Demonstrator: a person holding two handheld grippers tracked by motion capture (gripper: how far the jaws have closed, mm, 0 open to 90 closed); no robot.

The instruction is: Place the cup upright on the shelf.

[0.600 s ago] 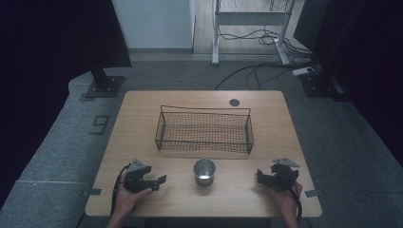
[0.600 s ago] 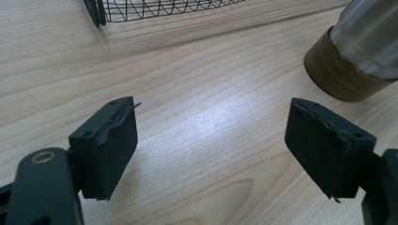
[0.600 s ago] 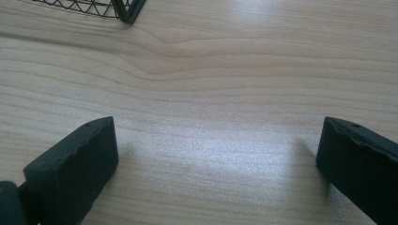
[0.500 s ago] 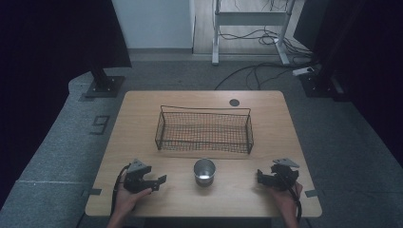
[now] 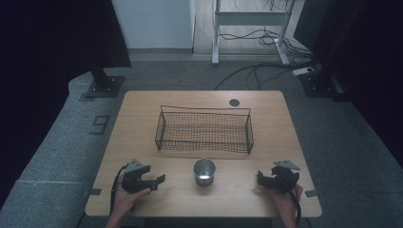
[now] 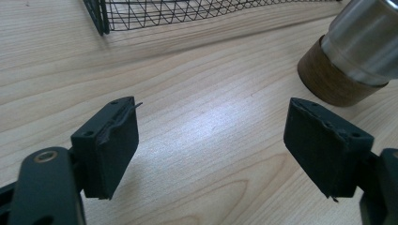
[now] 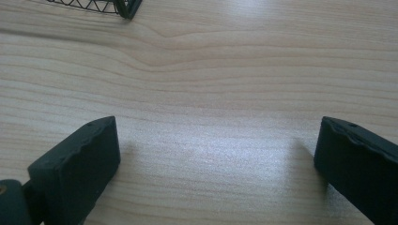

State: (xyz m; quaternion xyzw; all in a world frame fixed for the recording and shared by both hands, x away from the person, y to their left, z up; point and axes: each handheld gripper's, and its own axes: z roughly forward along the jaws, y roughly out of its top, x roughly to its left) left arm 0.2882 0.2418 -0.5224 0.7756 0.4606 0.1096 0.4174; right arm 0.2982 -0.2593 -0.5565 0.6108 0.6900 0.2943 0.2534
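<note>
Over on the left, our left gripper (image 5: 153, 181) rests low on the bench (image 5: 142, 114), fingers (image 6: 110, 145) spread wide with nothing between them. In the left gripper view the steel cup (image 6: 356, 51) stands upright just ahead and off to the right of those fingers, with its brown band at the base; it is near but not touched.

Moving to the middle, the steel cup (image 5: 205, 172) sits on the bench's near half, just in front of the wire basket (image 5: 204, 129), which looks empty. We judge the cup is what we're going for, likely bound for that basket.

On the right, our right gripper (image 5: 262, 178) is also down near the bench, fingers (image 7: 80, 164) wide apart over bare wood, the basket's corner (image 7: 123, 7) far ahead.

To do this well, we'd swing one gripper square onto the cup, straddle it at mid-height, and close gently: polished steel may slip, and a nudge could tip it.
</note>
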